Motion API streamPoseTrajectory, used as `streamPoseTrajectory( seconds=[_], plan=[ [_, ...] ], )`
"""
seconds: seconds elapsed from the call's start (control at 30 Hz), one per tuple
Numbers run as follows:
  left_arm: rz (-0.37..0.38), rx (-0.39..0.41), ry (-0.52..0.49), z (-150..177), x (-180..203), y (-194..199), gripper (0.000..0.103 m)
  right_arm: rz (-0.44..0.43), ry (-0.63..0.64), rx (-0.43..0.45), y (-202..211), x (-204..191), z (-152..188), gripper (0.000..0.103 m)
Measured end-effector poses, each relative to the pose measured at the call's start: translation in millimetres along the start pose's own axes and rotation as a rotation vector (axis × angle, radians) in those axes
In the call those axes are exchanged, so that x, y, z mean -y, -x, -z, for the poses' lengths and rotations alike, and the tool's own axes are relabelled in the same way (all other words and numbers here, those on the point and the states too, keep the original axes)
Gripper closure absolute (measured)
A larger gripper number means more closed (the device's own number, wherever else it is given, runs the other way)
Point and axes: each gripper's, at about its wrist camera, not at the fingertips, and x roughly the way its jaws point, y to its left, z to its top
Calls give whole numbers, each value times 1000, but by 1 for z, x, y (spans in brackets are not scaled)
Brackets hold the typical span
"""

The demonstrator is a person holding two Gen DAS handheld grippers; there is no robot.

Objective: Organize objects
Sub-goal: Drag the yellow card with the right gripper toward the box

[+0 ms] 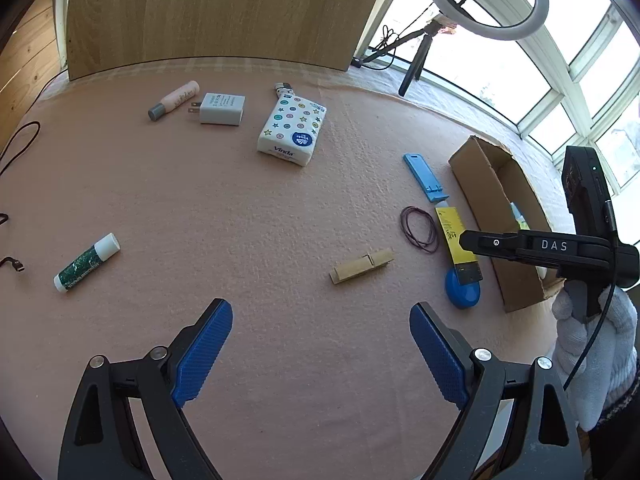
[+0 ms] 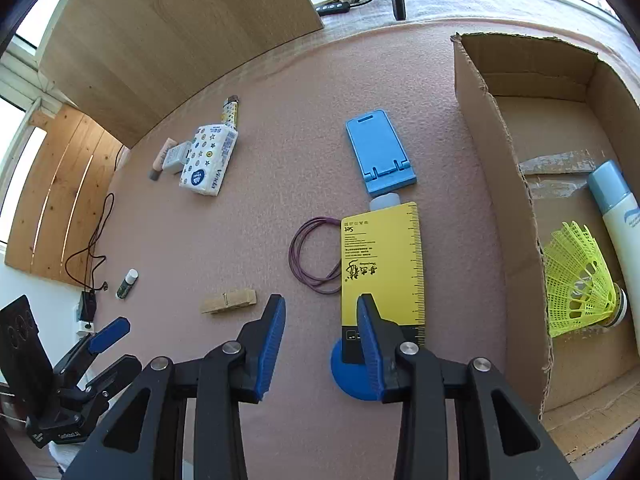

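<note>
On the pink mat the small things lie scattered while both tongs hang above with nothing in them. From the left wrist view, the left gripper (image 1: 321, 322) stands spread wide and empty; a wooden clothespin (image 1: 362, 266) lies just past it at one o'clock, a glue stick (image 1: 87, 262) at ten o'clock, a tissue pack (image 1: 293, 129) at twelve. From the right wrist view, the right gripper (image 2: 321, 312) is partly open, gripping nothing, its right finger over the yellow ruler card (image 2: 382, 264). The cardboard box (image 2: 500, 200) at three o'clock holds a yellow shuttlecock (image 2: 576, 280) beside a white bottle (image 2: 618, 224).
</note>
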Motion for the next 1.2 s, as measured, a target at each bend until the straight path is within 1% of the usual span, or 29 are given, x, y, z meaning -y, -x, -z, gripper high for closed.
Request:
streamPoseTrajectory(
  seconds=[0.07, 0.1, 0.17, 0.3, 0.33, 0.4, 0.43, 0.47, 0.67, 0.77, 0.83, 0.97, 1.03, 1.2],
  plan=[
    [1, -2, -5, 0, 2, -1, 11, 39, -21, -6, -3, 5, -4, 70],
    [3, -2, -6, 0, 3, -1, 11, 52, -33, -13, -5, 7, -6, 69],
    [5, -3, -9, 0, 4, -1, 11, 59, -48, -25, -10, 10, -8, 68],
    [2, -1, -7, 2, 3, 2, 11, 127, -45, -30, -20, 6, -11, 68],
    [2, 0, -4, 3, 2, 3, 11, 144, -55, -16, -18, 7, -11, 68],
    [2, 3, 2, 4, 0, 5, 11, 145, -60, 13, -12, 9, -11, 68],
    [0, 4, 3, 4, -1, 5, 11, 145, -57, 14, -10, 10, -12, 67],
    [-2, 5, 5, 4, -3, 6, 11, 150, -48, 3, -11, 10, -14, 65],
    [1, 7, 15, 3, -6, 6, 11, 168, 4, -37, -19, 6, -18, 62],
    [3, 6, 11, 3, -5, 6, 11, 184, 25, -55, -25, 4, -18, 62],
    [3, 5, 11, 2, -5, 5, 11, 177, 30, -71, -29, 5, -17, 62],
    [1, 0, 12, 2, -6, 3, 11, 182, 53, -76, -28, 3, -14, 62],
    [3, 0, 14, 1, -7, 2, 11, 170, 53, -82, -26, 4, -13, 62],
    [9, -2, 5, 0, -3, 0, 11, 184, 63, -80, -22, 5, -9, 62]
  ],
)
